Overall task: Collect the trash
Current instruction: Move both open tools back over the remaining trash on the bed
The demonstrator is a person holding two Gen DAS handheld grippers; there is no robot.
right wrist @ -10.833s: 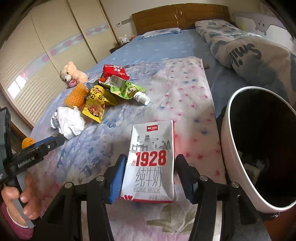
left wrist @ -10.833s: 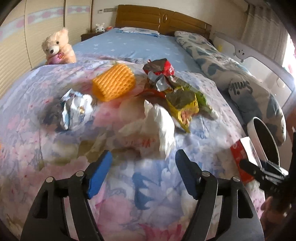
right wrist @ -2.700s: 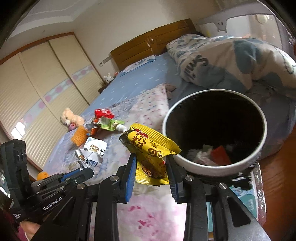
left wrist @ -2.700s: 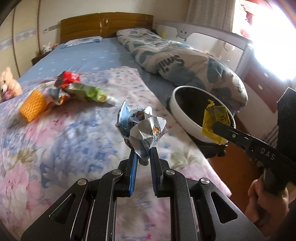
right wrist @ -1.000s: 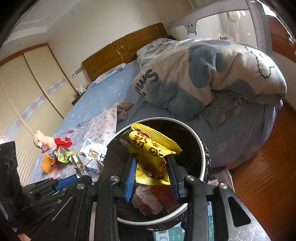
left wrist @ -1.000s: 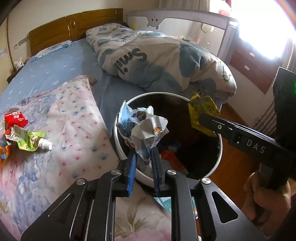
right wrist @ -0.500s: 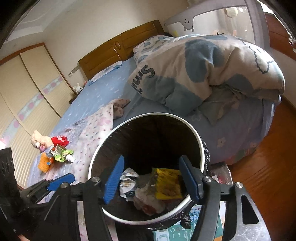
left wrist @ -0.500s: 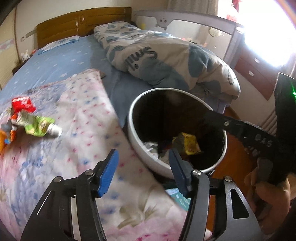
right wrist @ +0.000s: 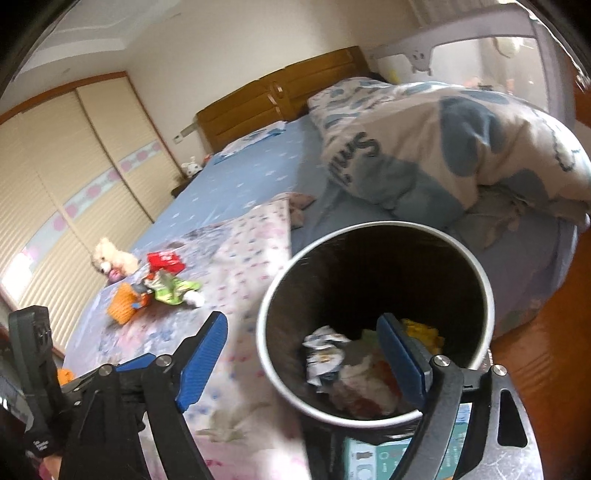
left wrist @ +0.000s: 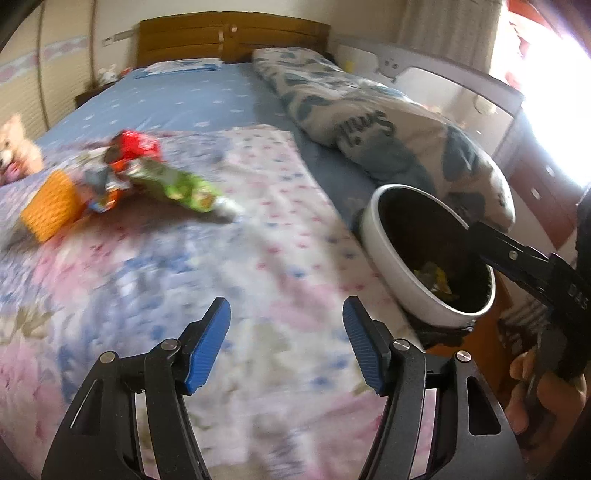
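Observation:
A white trash bin stands beside the bed; inside it lie the crumpled silver wrapper and the yellow snack bag. My right gripper hangs over the bin's near rim, jaws opening, nothing between them. My left gripper is over the flowered quilt, jaws opening and empty, left of the bin. Farther up the bed sits a pile of trash: a red packet, a green pouch and an orange mesh block.
A teddy bear sits at the quilt's far left. A rolled blue-patterned duvet lies behind the bin. A wooden headboard stands at the bed's far end. A hand holds the right gripper at the left wrist view's right edge.
Both grippers opened and dropped their loads, the silver wrapper and the yellow bag, into the bin. My left gripper then swung left from the bin to over the quilt.

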